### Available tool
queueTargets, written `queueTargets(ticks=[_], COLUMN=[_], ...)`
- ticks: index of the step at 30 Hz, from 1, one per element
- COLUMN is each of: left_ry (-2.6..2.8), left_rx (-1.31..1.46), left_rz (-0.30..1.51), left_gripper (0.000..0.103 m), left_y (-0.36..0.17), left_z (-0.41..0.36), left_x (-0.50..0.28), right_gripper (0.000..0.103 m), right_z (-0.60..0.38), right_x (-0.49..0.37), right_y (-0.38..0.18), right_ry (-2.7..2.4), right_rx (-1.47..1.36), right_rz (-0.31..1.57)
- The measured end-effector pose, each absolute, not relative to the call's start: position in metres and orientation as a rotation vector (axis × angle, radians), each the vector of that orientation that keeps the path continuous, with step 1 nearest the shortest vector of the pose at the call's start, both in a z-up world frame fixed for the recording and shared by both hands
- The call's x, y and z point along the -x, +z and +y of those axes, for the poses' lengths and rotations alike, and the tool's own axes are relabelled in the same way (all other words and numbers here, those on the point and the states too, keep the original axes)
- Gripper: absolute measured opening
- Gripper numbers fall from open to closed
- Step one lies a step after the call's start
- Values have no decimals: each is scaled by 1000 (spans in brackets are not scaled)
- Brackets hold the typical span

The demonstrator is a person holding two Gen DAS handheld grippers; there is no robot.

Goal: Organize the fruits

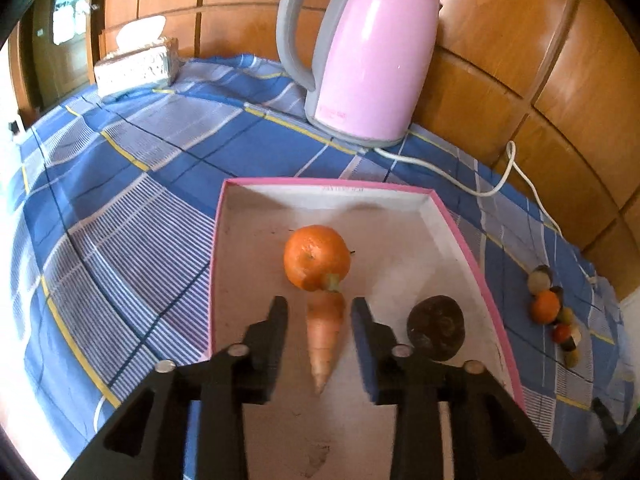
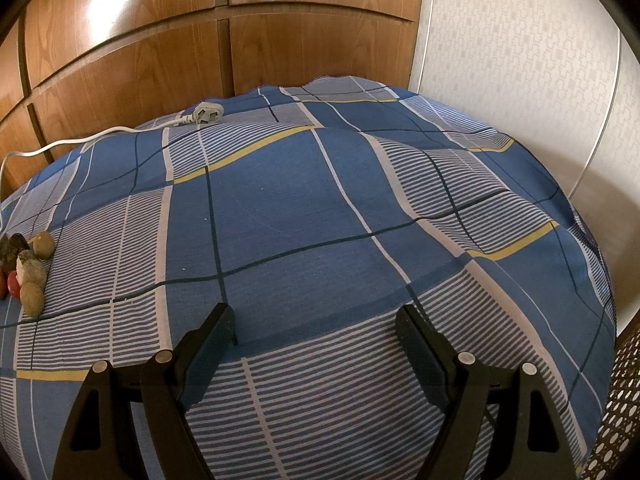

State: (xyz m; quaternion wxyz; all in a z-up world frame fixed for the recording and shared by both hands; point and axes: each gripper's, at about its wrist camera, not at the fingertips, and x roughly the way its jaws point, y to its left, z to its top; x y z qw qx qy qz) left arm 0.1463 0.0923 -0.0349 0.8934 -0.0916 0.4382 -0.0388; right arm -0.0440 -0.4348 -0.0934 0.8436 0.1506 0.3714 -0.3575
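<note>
Pink-rimmed tray (image 1: pixel 456 220) on the blue checked cloth (image 1: pixel 140 208) holds three items: an orange (image 1: pixel 316 256), a carrot (image 1: pixel 326 336) touching it below, and a dark round fruit (image 1: pixel 436 326) to the right. The left gripper (image 1: pixel 320 308) stands over the carrot with its jaws parted, a gap showing on each side; the pads do not press it. Judged: the carrot is at the point of release into the tray. The right gripper (image 2: pixel 316 320) hangs wide open over bare cloth, holding nothing.

Remaining work: a pile of small fruits (image 1: pixel 554 312) lies on the cloth, well right of the tray. The next move calls for lifting the left gripper clear without nudging the carrot or orange, then a pick from the pile.

Obstructions: a pink kettle (image 1: pixel 368 52) behind the tray; its cord (image 1: pixel 508 168) trails near the pile. A tissue box (image 1: pixel 138 62) sits far left, out of the way.
</note>
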Motion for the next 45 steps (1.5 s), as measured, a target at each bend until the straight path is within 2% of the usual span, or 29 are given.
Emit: queueTargets(ticks=[3,5,19,23,35,36,38,39,40,41,45], left_ry=[-66,-55,-69,-69,-60,-60,-57,-56,-54,-52,-51], left_rx=[151,150,182,169,179,180,181,180,180,181,189], left_rz=[865,844,858,842,839,839,834,830,827,826,826], left_gripper=[38,47,52,56,63,63,63,63,64,65,65], left_y=[-27,-23,-24,-21,-21,-21,-19,-19,-18,-18,-18], left_z=[90,89,87,84,87,87,87,87,87,88,88], left_x=[-137,-128,-72,-62,-48,-47,-45,-44,-43,-43,-43], right_gripper=[84,84,84,80,79,76,55,54,36,25,25], right_z=[-435,-435,-424,-401,-312,-307,-302,-300,-298,-296,-283], right_x=[44,44,36,17,-59,-65,-75,-77,-77,-78,-75], right_y=[-93,-93,-86,-81,-55,-60,-68,-73,-73,-73,-77], right_ry=[-755,-755,-666,-488,-101,-112,-111,-109,-117,-110,-110], right_rx=[-318,-318,-322,-303,-145,-110,-81,-76,-57,-44,27], right_rz=[784,785,826,846,863,893,928,946,921,918,913])
